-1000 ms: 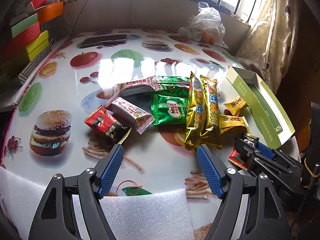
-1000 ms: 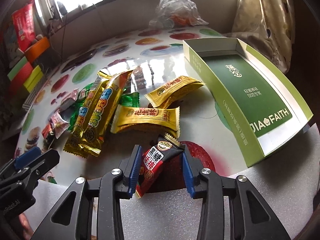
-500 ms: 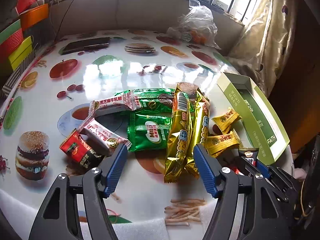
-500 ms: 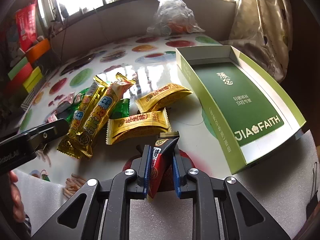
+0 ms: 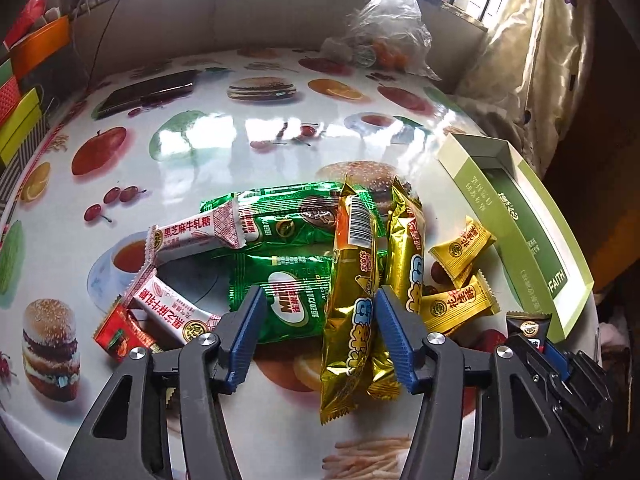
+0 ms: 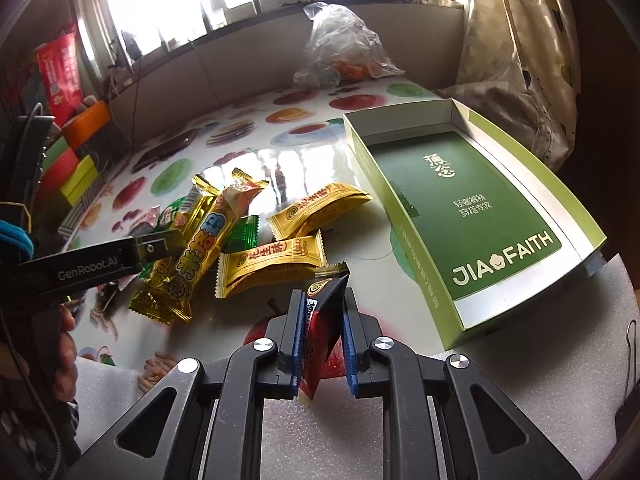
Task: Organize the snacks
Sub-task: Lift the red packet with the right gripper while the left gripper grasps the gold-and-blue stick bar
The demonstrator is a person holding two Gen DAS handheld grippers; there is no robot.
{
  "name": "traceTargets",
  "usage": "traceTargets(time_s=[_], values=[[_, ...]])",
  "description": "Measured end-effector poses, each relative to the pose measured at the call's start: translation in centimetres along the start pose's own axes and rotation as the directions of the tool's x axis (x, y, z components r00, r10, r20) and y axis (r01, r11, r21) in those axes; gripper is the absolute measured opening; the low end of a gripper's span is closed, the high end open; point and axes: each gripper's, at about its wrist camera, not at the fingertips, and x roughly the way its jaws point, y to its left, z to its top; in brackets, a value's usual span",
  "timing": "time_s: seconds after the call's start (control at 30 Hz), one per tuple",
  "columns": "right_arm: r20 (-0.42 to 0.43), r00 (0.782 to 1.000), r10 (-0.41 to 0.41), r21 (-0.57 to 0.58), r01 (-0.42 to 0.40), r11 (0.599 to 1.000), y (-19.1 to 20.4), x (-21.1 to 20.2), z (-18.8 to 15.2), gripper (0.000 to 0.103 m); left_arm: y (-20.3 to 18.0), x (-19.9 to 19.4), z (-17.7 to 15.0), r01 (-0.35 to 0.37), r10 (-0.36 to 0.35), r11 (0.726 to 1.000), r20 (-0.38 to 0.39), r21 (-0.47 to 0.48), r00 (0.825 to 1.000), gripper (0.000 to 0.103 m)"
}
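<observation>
Two crinkly gold foil bars [image 5: 352, 312] between closing left gripper [image 5: 318, 334] pads; right gripper [image 6: 320, 334] clamps glossy red-black sachet [image 6: 320, 320]; green cardboard tray [image 6: 516, 280] right.

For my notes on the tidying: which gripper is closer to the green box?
Right. The right gripper, shut on a black and red snack, is just beside the green box. The left gripper, closing around a gold bar, is farther off.
</observation>
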Motion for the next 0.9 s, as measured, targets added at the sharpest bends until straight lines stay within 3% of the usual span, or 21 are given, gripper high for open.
traceTargets(time_s=[0.27,0.37,0.57,0.9], values=[[-0.002,1.000,0.000,0.015,0.000,1.000,-0.3,-0.3,0.4,0.016,-0.5,0.8,0.6,-0.013,0.013,1.000,-0.017,0.016,1.000,0.051],[-0.002,1.000,0.004,0.014,-0.004,1.000,-0.3,-0.3,0.6,0.016,-0.4,0.8,0.9,-0.019,0.019,1.000,-0.018,0.013,1.000,0.038],[-0.010,1.000,0.016,0.017,-0.015,1.000,-0.4,-0.1,1.0,0.016,-0.4,1.0,1.2,-0.034,0.035,0.999,-0.022,0.024,0.999,0.024],[0.013,0.999,0.041,0.033,-0.041,0.999,-0.8,-0.6,1.3,0.016,0.0,0.0,1.3,-0.029,0.030,1.000,0.015,-0.002,0.999,0.024]])
